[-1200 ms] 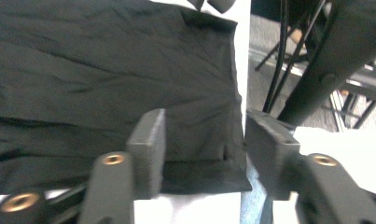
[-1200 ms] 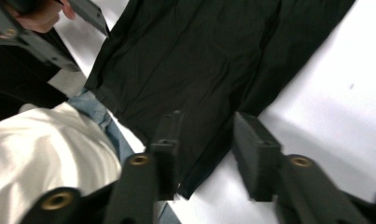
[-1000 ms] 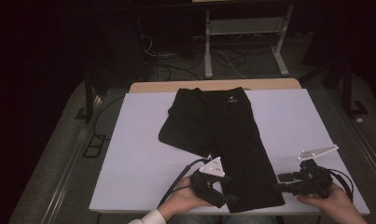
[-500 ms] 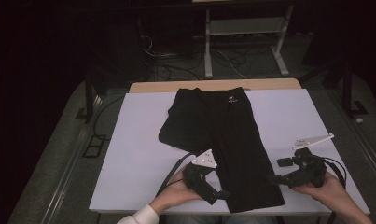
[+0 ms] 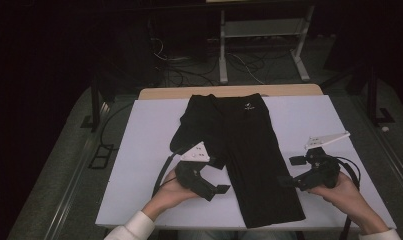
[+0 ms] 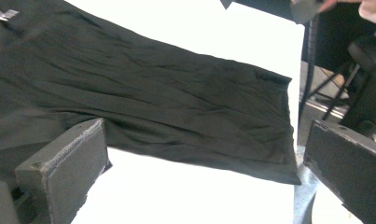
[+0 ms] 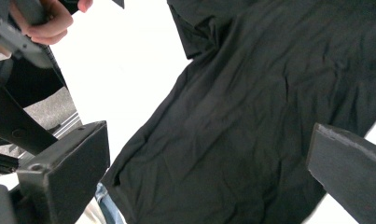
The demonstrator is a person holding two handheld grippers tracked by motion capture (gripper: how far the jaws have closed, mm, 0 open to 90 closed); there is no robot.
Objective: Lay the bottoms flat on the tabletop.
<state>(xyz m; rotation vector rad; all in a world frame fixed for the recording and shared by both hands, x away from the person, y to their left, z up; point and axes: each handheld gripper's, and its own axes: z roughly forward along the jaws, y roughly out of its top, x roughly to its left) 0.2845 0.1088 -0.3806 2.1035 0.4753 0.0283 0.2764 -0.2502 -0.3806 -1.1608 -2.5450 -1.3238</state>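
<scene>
A pair of black shorts (image 5: 244, 150) lies flat on the white table (image 5: 144, 150), waistband at the far side and one long leg running to the near edge. My left gripper (image 5: 219, 176) hovers just left of that leg, and its jaws have just been opening, with nothing pinched between them. My right gripper (image 5: 290, 171) hovers just right of the leg, and its jaws too have just been opening with nothing held. The left gripper view looks down on the leg and hem of the shorts (image 6: 153, 102). The right gripper view shows the wrinkled black shorts (image 7: 251, 116) below its wide jaws.
A strip of wood (image 5: 229, 91) edges the table's far side. Behind it on the dark floor stand a white metal frame (image 5: 261, 45) and loose cables (image 5: 189, 70). A person's hand (image 7: 41, 23) on the left gripper appears in the right gripper view.
Both grippers have lifted off the near end of the shorts' leg and their jaws have spread. The left one moved left and farther up the table; the right one rose slightly.
</scene>
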